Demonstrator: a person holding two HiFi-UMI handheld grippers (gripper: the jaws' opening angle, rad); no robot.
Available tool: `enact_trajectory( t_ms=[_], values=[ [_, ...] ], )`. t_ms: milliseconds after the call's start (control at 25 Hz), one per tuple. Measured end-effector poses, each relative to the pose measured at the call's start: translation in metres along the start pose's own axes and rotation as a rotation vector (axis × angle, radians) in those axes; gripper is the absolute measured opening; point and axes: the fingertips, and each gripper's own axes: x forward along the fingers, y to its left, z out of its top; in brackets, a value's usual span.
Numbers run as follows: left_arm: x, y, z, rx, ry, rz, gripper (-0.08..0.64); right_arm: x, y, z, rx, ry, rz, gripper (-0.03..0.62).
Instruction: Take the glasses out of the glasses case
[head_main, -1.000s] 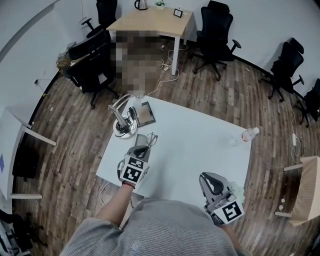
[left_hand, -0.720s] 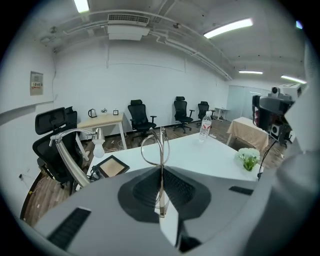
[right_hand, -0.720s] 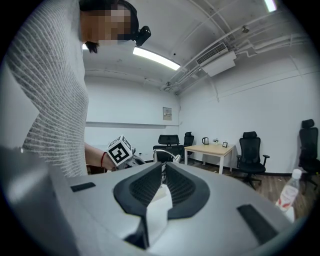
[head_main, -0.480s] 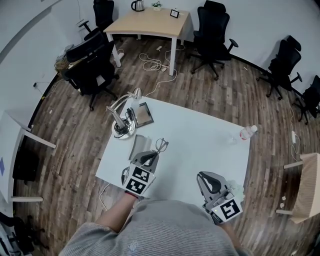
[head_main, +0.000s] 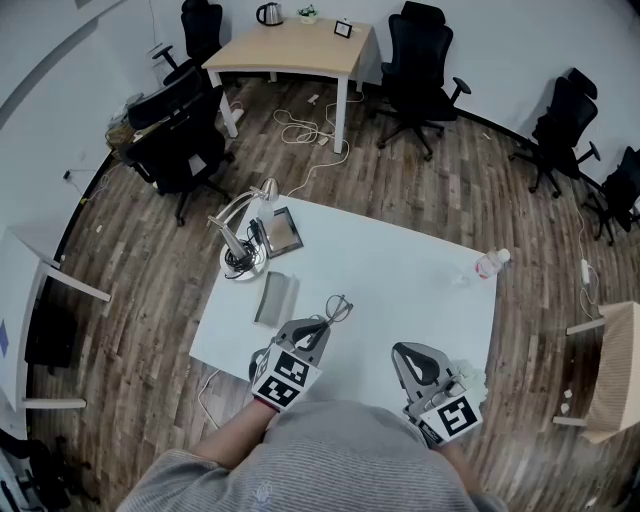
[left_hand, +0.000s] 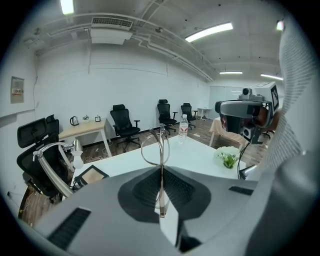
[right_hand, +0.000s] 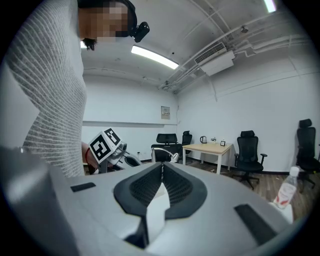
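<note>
In the head view the grey glasses case (head_main: 273, 297) lies on the white table (head_main: 400, 265), near its left edge. My left gripper (head_main: 308, 333) is to the right of the case, shut on the thin-framed glasses (head_main: 338, 307), which are lifted clear of the case. In the left gripper view the glasses (left_hand: 155, 146) stand edge-on, one temple pinched between the jaws of my left gripper (left_hand: 161, 169). My right gripper (head_main: 420, 362) hangs over the table's near edge, shut with nothing in it; in its own view the right gripper (right_hand: 162, 167) has its pads pressed together.
A desk lamp (head_main: 240, 215) and a framed picture (head_main: 281, 229) stand at the table's far left corner. A water bottle (head_main: 490, 263) lies at the right edge, a small plant (head_main: 468, 376) beside my right gripper. Office chairs and a wooden desk (head_main: 290, 45) stand beyond.
My left gripper has drawn back from the case toward me and to the right, carrying the glasses out of it. The right gripper has barely moved.
</note>
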Motion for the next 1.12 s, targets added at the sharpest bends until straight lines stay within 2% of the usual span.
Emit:
enact_trajectory(
  t_ms=[200, 560, 1120],
  values=[
    [0.0037, -0.0058, -0.001, 0.01, 0.008, -0.019, 0.021, -0.0001, -0.002, -0.0075, -0.018, 0.048, -0.012, 0.014],
    [0.0035, -0.0019, -0.0015, 0.012, 0.013, -0.014, 0.021, -0.0014, -0.0069, -0.0064, -0.023, 0.05, -0.035, 0.014],
    [0.0045, 0.0001, -0.0031, 0.0, 0.021, -0.006, 0.021, -0.0021, -0.0049, -0.0063, -0.025, 0.059, -0.02, 0.014]
  ],
)
